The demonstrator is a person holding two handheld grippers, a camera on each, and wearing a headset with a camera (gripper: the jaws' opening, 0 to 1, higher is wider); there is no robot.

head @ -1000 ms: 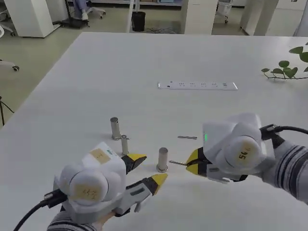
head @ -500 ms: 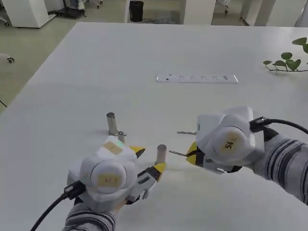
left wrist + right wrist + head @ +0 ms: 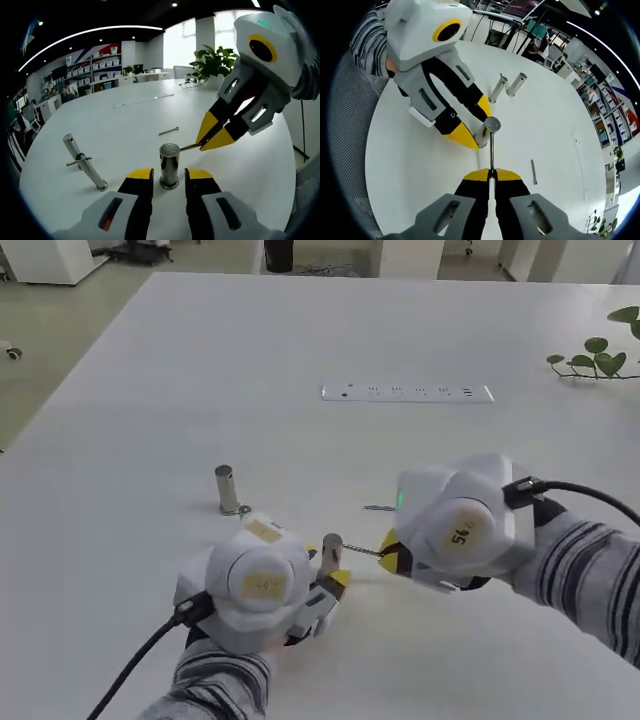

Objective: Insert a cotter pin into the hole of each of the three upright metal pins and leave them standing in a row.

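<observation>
Right gripper (image 3: 491,175) clamps thin steel cotter pin (image 3: 491,150) against upright grey metal pin (image 3: 169,161) at 9 o'clock; left gripper (image 3: 169,175) straddles it, grip unclear.

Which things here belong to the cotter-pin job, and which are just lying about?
Job: near metal pin; cotter pin in right gripper; two other metal pins; spare cotter pin.
Lying about: power strip; plant.
</observation>
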